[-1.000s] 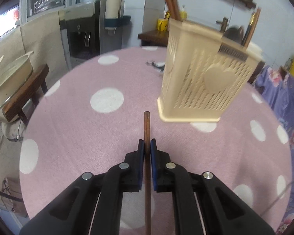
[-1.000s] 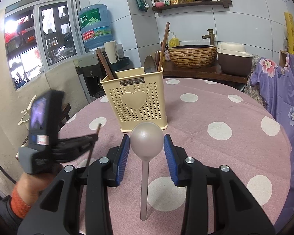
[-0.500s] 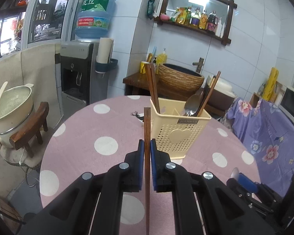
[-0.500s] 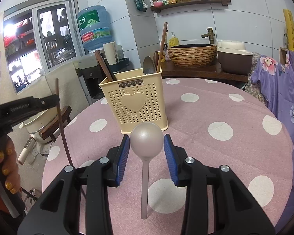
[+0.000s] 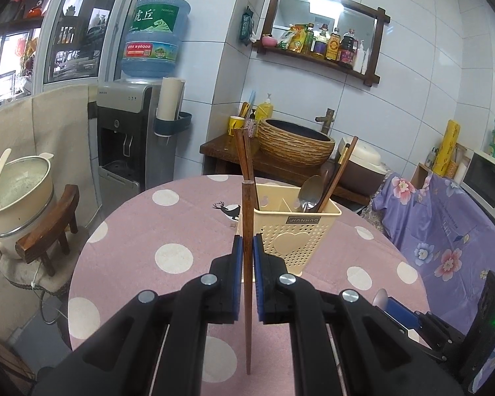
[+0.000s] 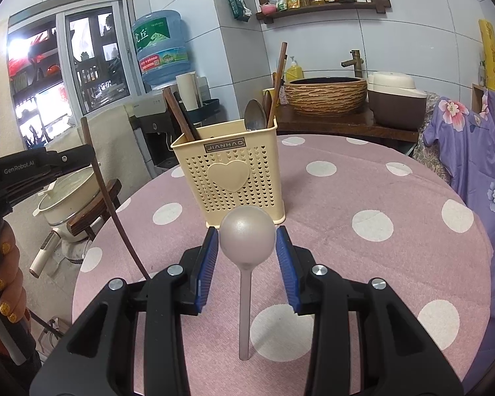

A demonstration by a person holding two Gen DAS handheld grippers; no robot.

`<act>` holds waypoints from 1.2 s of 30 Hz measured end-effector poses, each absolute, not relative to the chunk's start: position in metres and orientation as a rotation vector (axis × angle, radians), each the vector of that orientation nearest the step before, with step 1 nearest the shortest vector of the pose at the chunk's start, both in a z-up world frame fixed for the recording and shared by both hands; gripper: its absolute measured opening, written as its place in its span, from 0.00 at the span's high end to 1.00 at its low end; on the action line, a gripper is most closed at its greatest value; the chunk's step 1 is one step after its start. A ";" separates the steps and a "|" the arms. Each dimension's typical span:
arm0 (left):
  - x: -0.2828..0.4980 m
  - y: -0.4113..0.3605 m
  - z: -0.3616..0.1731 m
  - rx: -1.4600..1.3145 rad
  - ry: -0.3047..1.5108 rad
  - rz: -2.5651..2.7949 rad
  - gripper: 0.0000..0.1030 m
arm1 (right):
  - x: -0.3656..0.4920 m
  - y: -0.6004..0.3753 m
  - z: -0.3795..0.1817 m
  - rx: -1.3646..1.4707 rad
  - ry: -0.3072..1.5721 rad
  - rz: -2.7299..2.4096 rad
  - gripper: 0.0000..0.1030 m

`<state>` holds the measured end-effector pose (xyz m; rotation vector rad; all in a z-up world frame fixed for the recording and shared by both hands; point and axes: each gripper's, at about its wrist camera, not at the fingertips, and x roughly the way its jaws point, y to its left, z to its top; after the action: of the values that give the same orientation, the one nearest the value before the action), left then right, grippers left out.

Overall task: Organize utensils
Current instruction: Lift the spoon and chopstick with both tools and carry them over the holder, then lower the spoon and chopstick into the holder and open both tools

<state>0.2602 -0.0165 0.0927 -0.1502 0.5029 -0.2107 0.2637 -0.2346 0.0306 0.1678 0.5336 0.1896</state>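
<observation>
My left gripper pinches a chopstick upright between its fingers, long axis vertical, and the holder stands on the surface just ahead and slightly right, with two chopsticks in its left compartment. My right gripper has its fingers closed on a spoon's bowl edges, handle hanging down, the holder straight ahead. I judge the left is higher, so it goes first.
</observation>
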 end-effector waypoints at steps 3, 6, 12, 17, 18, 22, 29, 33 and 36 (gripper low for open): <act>0.260 -0.017 0.094 -0.148 0.497 -0.214 0.93 | 0.264 -0.233 0.034 0.162 0.530 0.193 0.64; 0.260 -0.018 0.096 -0.145 0.494 -0.220 0.93 | 0.266 -0.233 0.035 0.165 0.535 0.199 0.64; 0.261 -0.022 0.101 -0.142 0.488 -0.238 0.93 | 0.273 -0.233 0.039 0.176 0.545 0.218 0.64; 0.265 -0.025 0.108 -0.139 0.483 -0.256 0.93 | 0.281 -0.234 0.048 0.179 0.549 0.244 0.64; 0.267 -0.025 0.111 -0.142 0.485 -0.268 0.93 | 0.283 -0.234 0.052 0.178 0.546 0.249 0.64; 0.278 -0.027 0.126 -0.164 0.486 -0.309 0.93 | 0.296 -0.235 0.077 0.172 0.518 0.276 0.64; 0.304 -0.028 0.199 -0.179 0.395 -0.317 0.93 | 0.341 -0.234 0.162 0.161 0.384 0.259 0.64; 0.324 -0.035 0.239 -0.180 0.333 -0.299 0.93 | 0.371 -0.232 0.202 0.151 0.332 0.228 0.64; 0.341 -0.039 0.247 -0.175 0.315 -0.267 0.93 | 0.392 -0.228 0.209 0.139 0.320 0.198 0.64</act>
<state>0.3410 -0.0388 0.2475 -0.1746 0.3151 -0.2667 0.3922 -0.2279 0.2092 0.1385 0.3203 0.1975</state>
